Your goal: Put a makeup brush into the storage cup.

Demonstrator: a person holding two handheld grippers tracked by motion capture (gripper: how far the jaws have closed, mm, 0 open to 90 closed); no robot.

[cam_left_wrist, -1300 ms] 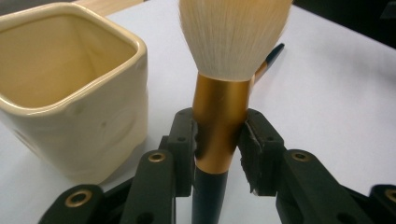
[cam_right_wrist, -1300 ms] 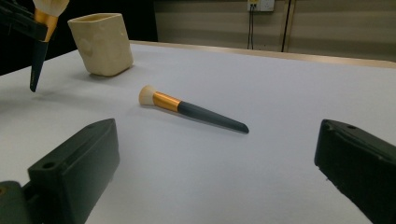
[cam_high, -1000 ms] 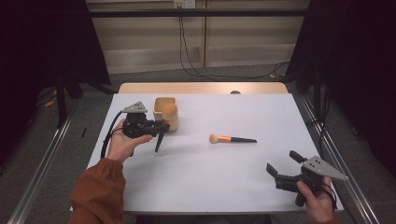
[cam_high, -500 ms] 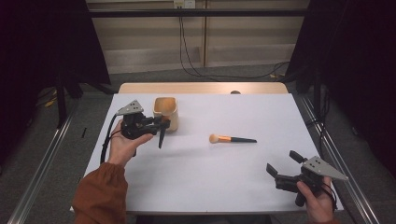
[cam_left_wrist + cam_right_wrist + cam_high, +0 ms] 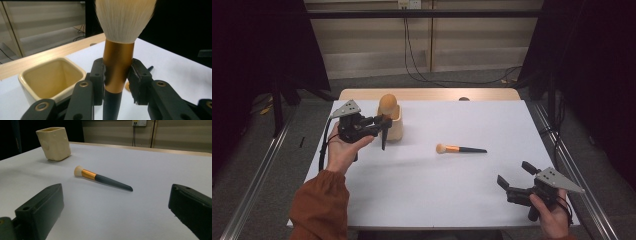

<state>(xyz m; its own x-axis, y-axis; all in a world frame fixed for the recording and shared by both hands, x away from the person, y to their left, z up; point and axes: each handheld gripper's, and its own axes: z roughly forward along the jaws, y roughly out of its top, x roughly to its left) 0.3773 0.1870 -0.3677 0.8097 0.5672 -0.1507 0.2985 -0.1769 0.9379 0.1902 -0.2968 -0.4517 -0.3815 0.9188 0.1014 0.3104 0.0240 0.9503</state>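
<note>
My left gripper (image 5: 381,122) (image 5: 117,75) is shut on a big makeup brush (image 5: 118,67), its pads pressing the gold ferrule. The brush stands upright, its pale bristle head (image 5: 387,104) up and its dark handle pointing down. It hangs just in front of and left of a cream square cup (image 5: 397,129) (image 5: 50,77), which is empty inside. A smaller brush (image 5: 459,149) (image 5: 100,178) with a gold ferrule and dark handle lies flat mid-table. At the near right corner my right gripper (image 5: 513,173) (image 5: 115,215) stands open with nothing between its jaws, facing that small brush.
The white table (image 5: 427,190) has a wooden strip (image 5: 427,94) along its far edge. Metal rails (image 5: 262,170) run on the floor at both sides, and cables hang by the back wall. The cup (image 5: 53,143) stands far left in the right gripper view.
My left hand has lifted the big brush a little and brought it closer to the cup, so its bristle head now shows above the cup's rim. The right gripper has kept still.
</note>
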